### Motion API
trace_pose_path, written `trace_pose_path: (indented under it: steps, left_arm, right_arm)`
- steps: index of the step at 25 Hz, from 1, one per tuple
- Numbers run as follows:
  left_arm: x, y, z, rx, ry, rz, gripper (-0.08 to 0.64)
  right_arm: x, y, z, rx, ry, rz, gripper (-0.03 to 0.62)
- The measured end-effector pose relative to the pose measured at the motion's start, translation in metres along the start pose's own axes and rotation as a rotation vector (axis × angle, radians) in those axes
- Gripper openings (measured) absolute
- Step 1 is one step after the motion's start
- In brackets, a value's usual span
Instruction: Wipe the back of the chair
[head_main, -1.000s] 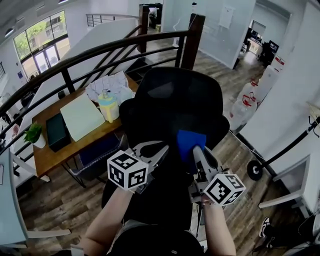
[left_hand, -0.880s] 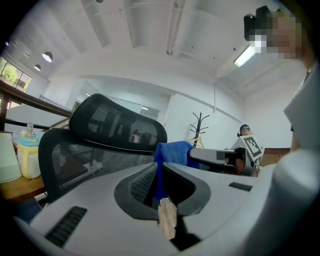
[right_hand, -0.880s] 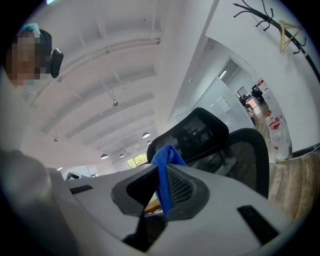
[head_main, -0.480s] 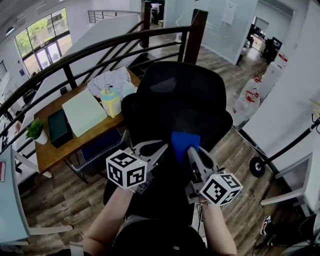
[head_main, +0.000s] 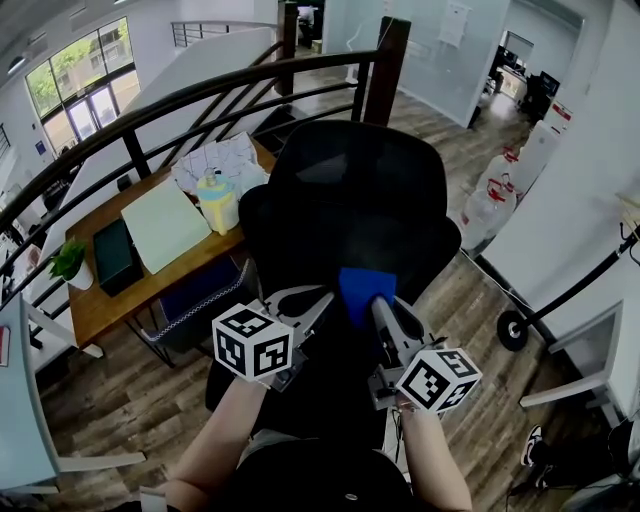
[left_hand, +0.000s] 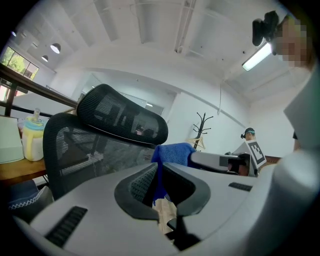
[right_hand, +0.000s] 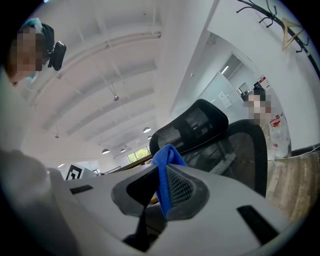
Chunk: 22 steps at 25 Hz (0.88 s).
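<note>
A black mesh office chair (head_main: 345, 205) stands just ahead of me, its back and headrest (left_hand: 122, 116) facing me. My right gripper (head_main: 378, 300) is shut on a blue cloth (head_main: 364, 288) and holds it against the lower part of the chair back. In the right gripper view the blue cloth (right_hand: 164, 159) sticks up between the jaws of the right gripper (right_hand: 163, 175), with the chair (right_hand: 237, 145) beyond. My left gripper (head_main: 310, 300) hovers beside the cloth, shut with nothing in it. The left gripper (left_hand: 157, 171) looks past its jaws at the cloth (left_hand: 172, 152).
A wooden desk (head_main: 110, 305) to the left carries papers, a green pad (head_main: 163, 232), a yellow-lidded bottle (head_main: 217, 205) and a dark box (head_main: 112, 262). A dark stair railing (head_main: 200, 100) runs behind the chair. Large water bottles (head_main: 490, 205) stand to the right.
The right gripper and the blue cloth have slid a little to the left across the chair back. The left gripper has stayed almost where it was.
</note>
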<state>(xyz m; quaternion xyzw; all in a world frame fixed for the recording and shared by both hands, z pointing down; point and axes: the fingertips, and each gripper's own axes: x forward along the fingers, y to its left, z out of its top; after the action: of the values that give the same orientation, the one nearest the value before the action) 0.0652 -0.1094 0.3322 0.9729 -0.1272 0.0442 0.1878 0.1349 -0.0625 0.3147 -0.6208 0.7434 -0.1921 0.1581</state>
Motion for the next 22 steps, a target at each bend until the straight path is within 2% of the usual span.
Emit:
trace_pose_path:
  steps: [22]
  left_arm:
    - [-0.012,-0.003,-0.012,-0.035,0.009,0.01,0.038]
  right_arm:
    - [-0.012,0.003,-0.014,0.01,0.037,-0.029,0.057]
